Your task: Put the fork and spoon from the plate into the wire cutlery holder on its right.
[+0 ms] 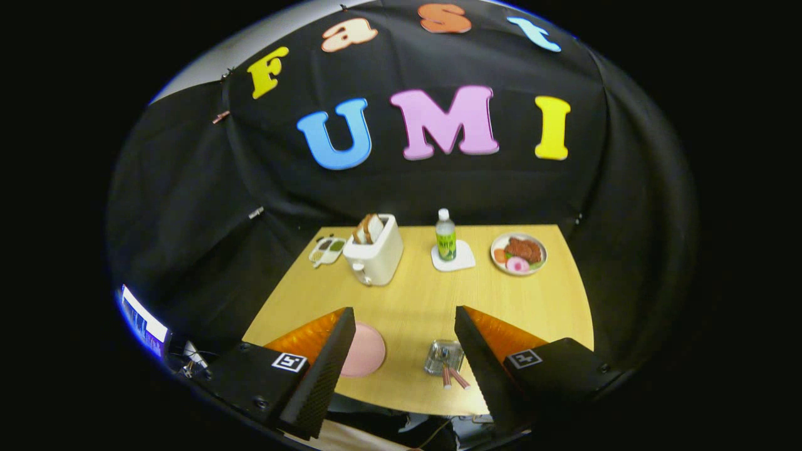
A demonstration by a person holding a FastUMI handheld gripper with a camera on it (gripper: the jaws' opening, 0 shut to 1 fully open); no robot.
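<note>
My gripper is open and held high above the wooden table, with nothing between its fingers. Below, near the table's front edge, lies a pink plate; its left part is hidden behind the left finger, and the part that shows is bare. To its right, close to the right finger, stands the wire cutlery holder. Two pink handles stick out of the holder towards the front edge; I cannot tell fork from spoon.
At the back of the table stand a white toaster with bread in it, a small sauce dish to its left, a green bottle on a white coaster, and a plate of food at the far right.
</note>
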